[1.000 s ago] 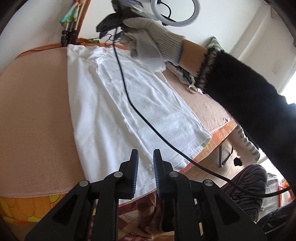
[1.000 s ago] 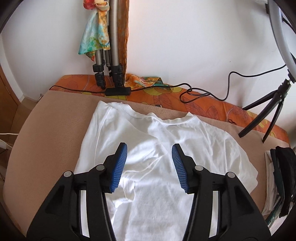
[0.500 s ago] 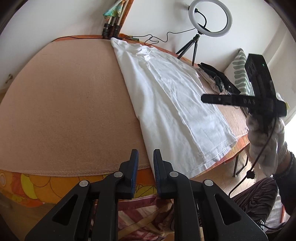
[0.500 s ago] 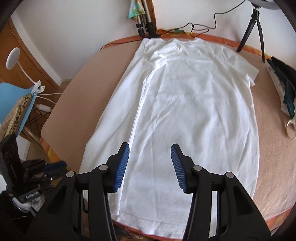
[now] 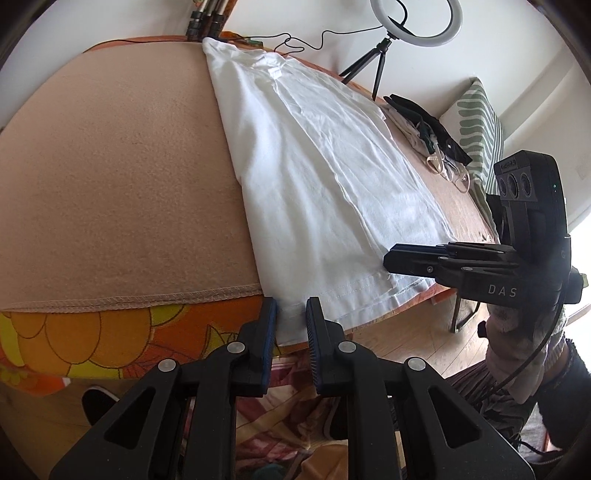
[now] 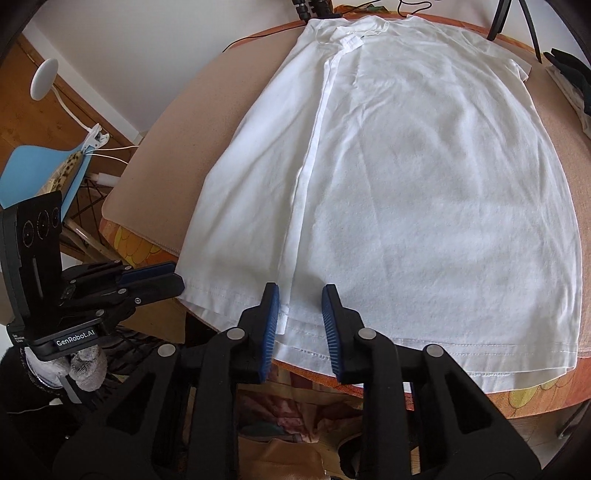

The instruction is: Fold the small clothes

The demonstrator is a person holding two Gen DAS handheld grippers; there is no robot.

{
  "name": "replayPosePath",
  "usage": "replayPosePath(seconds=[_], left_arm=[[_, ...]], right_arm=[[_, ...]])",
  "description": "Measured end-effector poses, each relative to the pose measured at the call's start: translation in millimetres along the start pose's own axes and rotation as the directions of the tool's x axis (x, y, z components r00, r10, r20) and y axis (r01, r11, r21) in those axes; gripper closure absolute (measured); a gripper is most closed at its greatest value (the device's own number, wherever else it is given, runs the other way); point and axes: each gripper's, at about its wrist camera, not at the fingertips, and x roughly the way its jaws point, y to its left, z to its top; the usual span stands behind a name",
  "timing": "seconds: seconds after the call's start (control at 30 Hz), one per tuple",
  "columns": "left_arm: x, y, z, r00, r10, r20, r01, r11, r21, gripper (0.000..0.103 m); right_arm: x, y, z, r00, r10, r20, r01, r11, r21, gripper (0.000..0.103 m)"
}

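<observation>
On the table, the shirt [image 6: 424,177] lies lengthwise, hem toward both narrowly open tools, right closing.

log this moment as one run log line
stage: reaching hem | white cotton t-shirt: flat on tan blanket | left gripper: at hem corner | right gripper: closing over hem

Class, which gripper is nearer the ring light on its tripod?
The right gripper: it sits at the white T-shirt's hem on the ring light's side; the left gripper is at the opposite hem corner.
</observation>
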Motion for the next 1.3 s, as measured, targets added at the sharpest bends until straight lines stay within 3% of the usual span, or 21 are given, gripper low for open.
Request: replayPosePath(seconds=[0.07,0.17,0.23,0.33,0.47,0.6,0.7,0.8,0.9,0.97,1.0,1.3], left_arm=[[1,1,1,1.000,-0.008,0.005,0.008,1.000,-0.017,0.088],[2,2,0,1.000,-0.009,0.013,0.009,1.000,-0.029,0.097],[-2,1,-1,1.000,-0.010,0.024,0.011,0.999,-0.034,0.098],[-10,1,-4,0.999,-0.021,0.043,0.023,0.999,-0.037,0.098],[-3,5,-8,0.999,-0.028,0.015,0.029,0.999,-0.046,0.099],[-6,-2,-8,1.000,0.012,0.019,-0.012,1.000,-0.002,0.098],[-10,-11,-10,0.999,0.039,0.027,-0.041,0.998,0.045,0.095],[-19,-21,-10,0.995,0.074,0.073,-0.081,0.992,0.098,0.092],[-23,-31,-6,0.990,0.090,0.108,-0.105,0.985,0.135,0.088],[-23,-40,-2,0.989,0.079,0.128,-0.099,0.984,0.151,0.088],[-22,-44,-1,0.987,0.077,0.138,-0.099,0.982,0.163,0.088],[-1,-100,19,0.985,0.029,0.169,-0.069,0.968,0.240,0.088]], right_arm=[[1,2,1,1.000,-0.016,0.001,0.016,1.000,-0.015,0.093],[2,2,2,1.000,-0.006,-0.004,0.006,1.000,-0.006,0.100],[0,1,2,1.000,0.007,-0.005,-0.007,1.000,0.018,0.102],[-11,-1,2,0.999,0.028,0.021,-0.029,0.998,0.049,0.102],[-12,-6,-2,1.000,-0.002,0.028,0.001,0.999,0.040,0.102],[-8,-8,-1,0.998,0.066,0.025,-0.067,0.996,0.064,0.100],[-8,-2,-1,0.999,0.008,0.039,-0.008,1.000,0.016,0.099],[-15,3,-1,0.997,0.006,0.076,-0.006,1.000,0.001,0.099],[-28,4,3,0.990,-0.036,0.134,0.039,0.999,-0.019,0.088],[-40,1,5,0.982,-0.060,0.177,0.065,0.998,-0.021,0.058],[-48,-2,5,0.977,-0.062,0.206,0.067,0.998,-0.020,0.053],[-127,-42,12,0.905,-0.151,0.397,0.145,0.988,0.044,0.042]])
